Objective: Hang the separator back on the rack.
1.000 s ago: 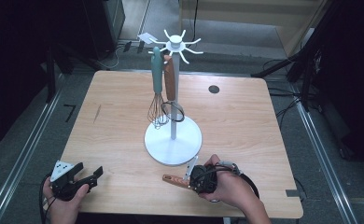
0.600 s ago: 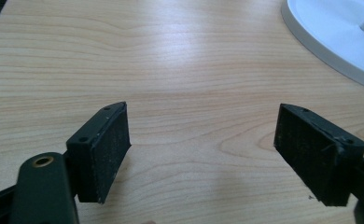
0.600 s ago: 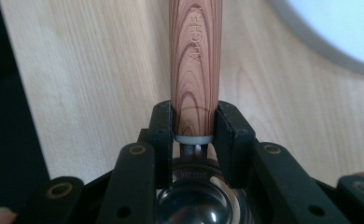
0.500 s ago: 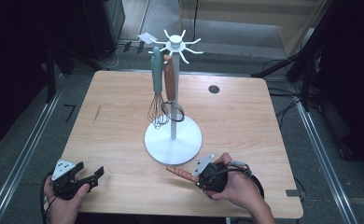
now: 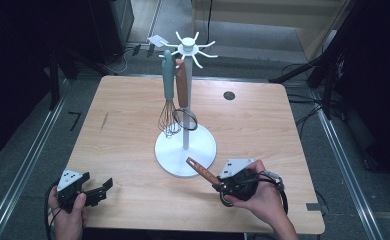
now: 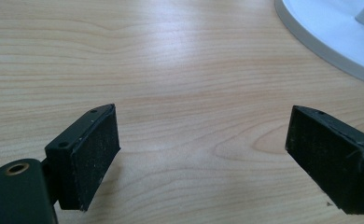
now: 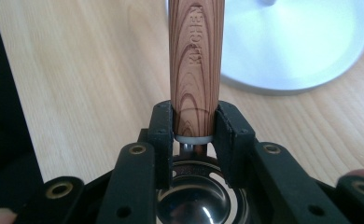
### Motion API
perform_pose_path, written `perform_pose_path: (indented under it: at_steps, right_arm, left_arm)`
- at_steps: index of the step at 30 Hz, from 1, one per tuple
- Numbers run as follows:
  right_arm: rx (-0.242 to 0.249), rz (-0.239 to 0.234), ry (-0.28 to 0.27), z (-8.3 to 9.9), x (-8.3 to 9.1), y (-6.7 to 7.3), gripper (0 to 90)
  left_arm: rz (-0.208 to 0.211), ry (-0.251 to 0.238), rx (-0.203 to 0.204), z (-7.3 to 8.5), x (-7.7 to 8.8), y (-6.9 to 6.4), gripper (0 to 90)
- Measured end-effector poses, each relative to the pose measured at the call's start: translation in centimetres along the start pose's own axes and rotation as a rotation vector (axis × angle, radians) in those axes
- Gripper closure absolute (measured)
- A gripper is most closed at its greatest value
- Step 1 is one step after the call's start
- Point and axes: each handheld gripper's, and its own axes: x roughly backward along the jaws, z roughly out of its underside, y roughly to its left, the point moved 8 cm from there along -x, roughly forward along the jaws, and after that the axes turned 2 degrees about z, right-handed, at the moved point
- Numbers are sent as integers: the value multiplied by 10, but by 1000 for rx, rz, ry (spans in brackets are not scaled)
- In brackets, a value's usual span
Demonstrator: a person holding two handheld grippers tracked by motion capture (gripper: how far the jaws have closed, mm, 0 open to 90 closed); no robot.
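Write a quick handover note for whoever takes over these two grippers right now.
Right gripper: shut on the wooden-handled metal utensil, low on the handle, lifted near the white rack base.
Left gripper: open, nothing between its fingers, jaws just been opening.
Done: teal-handled whisk and another wooden-handled utensil hang on the white hook rack.
Left: probably hang the held utensil on a free hook.

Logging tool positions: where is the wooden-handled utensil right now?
In the high view, the wooden-handled utensil is clamped in the right tongs, near the table's front edge, handle pointing toward the white stand base.
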Motion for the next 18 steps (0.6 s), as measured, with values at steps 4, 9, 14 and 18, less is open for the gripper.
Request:
perform_pose_path:
  at_steps: [4,9,14,18]
  right_arm:
    - [-59,25,-69,-2,10,-8,714]
    - [-126,69,-165,-4,22,-15,715]
    - [-196,111,-253,-2,32,-22,715]
    - [-248,133,-316,-1,41,-26,715]
  left_arm:
    - [15,-26,5,-6,0,-1,102]
    - [25,-25,0,-9,-5,-3,102]
    - [5,-37,-11,-13,-9,-3,102]
    - [-13,-51,-26,-17,-13,-4,102]
